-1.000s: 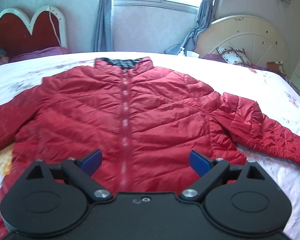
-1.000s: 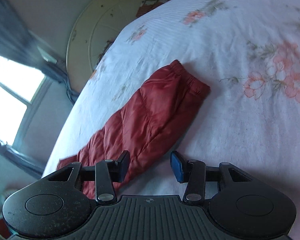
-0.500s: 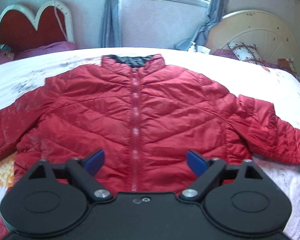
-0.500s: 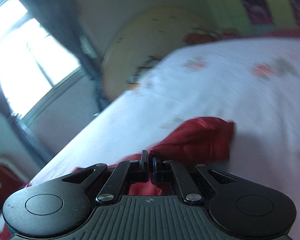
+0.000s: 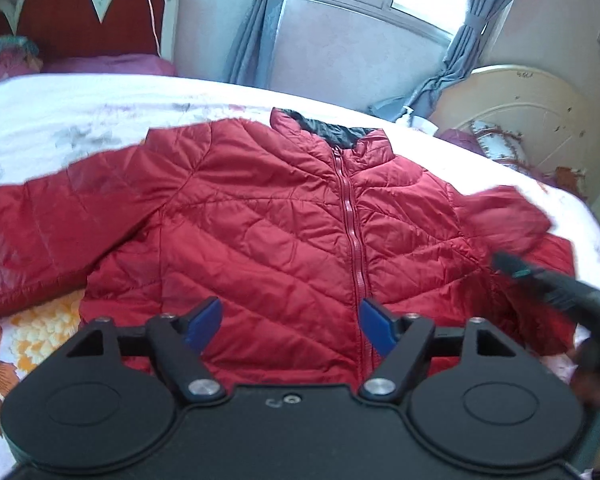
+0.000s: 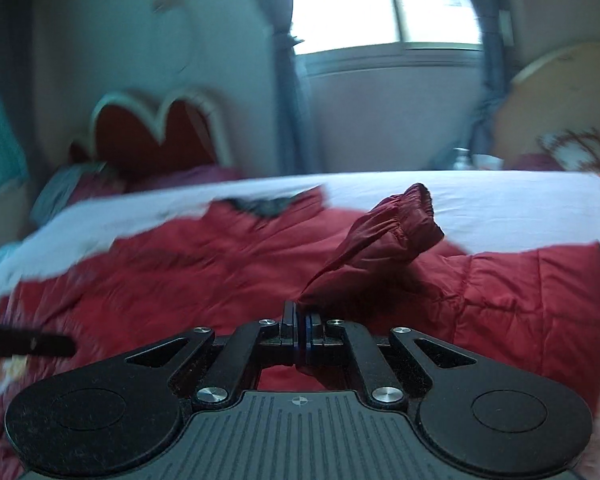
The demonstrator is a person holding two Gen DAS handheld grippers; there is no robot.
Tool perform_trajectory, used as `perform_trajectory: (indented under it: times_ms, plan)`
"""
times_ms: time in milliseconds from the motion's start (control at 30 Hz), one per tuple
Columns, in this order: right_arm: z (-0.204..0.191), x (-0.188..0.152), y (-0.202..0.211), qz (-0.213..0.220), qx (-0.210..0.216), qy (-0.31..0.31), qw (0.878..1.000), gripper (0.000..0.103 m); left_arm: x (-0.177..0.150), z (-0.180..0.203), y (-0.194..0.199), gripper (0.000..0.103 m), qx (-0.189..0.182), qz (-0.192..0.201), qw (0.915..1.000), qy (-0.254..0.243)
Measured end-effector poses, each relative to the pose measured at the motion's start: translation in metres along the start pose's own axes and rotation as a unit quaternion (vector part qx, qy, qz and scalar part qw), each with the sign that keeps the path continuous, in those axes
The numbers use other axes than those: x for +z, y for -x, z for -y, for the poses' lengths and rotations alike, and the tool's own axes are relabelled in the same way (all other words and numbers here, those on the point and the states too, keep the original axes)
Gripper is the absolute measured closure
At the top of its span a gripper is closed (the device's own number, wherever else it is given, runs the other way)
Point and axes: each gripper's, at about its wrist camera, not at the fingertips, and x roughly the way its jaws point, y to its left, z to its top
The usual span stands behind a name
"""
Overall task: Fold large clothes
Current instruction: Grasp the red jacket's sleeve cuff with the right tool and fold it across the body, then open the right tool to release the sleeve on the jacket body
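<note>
Beyond my flowered white bedsheet [image 5: 100, 112]: a red scalloped headboard [image 5: 88, 12], grey-blue curtains [image 5: 256, 28], a bright window [image 6: 384, 4], perhaps pinkish walls.

Red jacket sleeve [image 6: 384, 248] in right gripper [image 6: 301, 332]

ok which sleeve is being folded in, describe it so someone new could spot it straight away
On the white floral bed lies a red puffer jacket, zipped, front up. It is the sleeve pinched in the shut right gripper and lifted over the jacket's body, its elastic cuff raised. The other sleeve lies flat and stretched out on the bed.
</note>
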Motion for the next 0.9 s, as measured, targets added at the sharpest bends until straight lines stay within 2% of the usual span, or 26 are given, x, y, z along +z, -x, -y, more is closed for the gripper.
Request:
perform_trajectory:
  times_ms: [133, 300, 400, 467, 533, 567, 600, 733, 767, 800, 867, 900]
  plan:
    - [-0.049, -0.015, -0.040, -0.035, 0.027, 0.060, 0.997, 0.100, 0.002, -0.027, 0.003, 0.031, -0.030, 0.005, 0.9993, 0.021]
    - [-0.090, -0.021, -0.078, -0.071, 0.047, 0.091, 0.992, 0.100, 0.009, -0.056, 0.005, 0.031, -0.050, 0.008, 0.9982, 0.031]
    - [-0.111, -0.025, -0.091, -0.086, 0.053, 0.111, 0.989, 0.100, 0.012, -0.068, 0.004, 0.028, -0.060, 0.005, 0.9977, 0.030]
    - [-0.122, -0.029, -0.098, -0.088, 0.039, 0.130, 0.987, 0.098, 0.014, -0.072, 0.001, 0.025, -0.065, 0.002, 0.9976, 0.024]
    - [-0.130, -0.032, -0.097, -0.080, 0.033, 0.148, 0.985, 0.077, 0.016, -0.072, -0.002, 0.022, -0.069, 0.000, 0.9974, 0.019]
    - [-0.131, -0.033, -0.095, -0.073, 0.033, 0.150, 0.985, 0.050, 0.017, -0.072, -0.004, 0.021, -0.073, 0.000, 0.9972, 0.017]
    - [-0.132, -0.034, -0.090, -0.059, 0.032, 0.157, 0.985, 0.033, 0.018, -0.071, -0.005, 0.019, -0.077, 0.000, 0.9969, 0.015]
    - [-0.125, -0.032, -0.077, -0.024, 0.055, 0.148, 0.987, 0.034, 0.021, -0.069, -0.009, 0.017, -0.078, 0.002, 0.9968, 0.015]
    - [-0.122, -0.030, -0.081, -0.025, 0.060, 0.140, 0.988, 0.043, 0.021, -0.071, -0.009, 0.017, -0.075, 0.002, 0.9970, 0.018]
    - [-0.120, -0.027, -0.086, -0.031, 0.078, 0.124, 0.989, 0.058, 0.021, -0.073, -0.009, 0.017, -0.073, 0.002, 0.9971, 0.022]
    - [-0.120, -0.022, -0.096, -0.042, 0.095, 0.113, 0.988, 0.069, 0.023, -0.078, -0.010, 0.017, -0.072, -0.002, 0.9971, 0.025]
    - [-0.120, -0.020, -0.094, -0.029, 0.085, 0.116, 0.989, 0.069, 0.024, -0.078, -0.012, 0.017, -0.074, -0.006, 0.9971, 0.020]
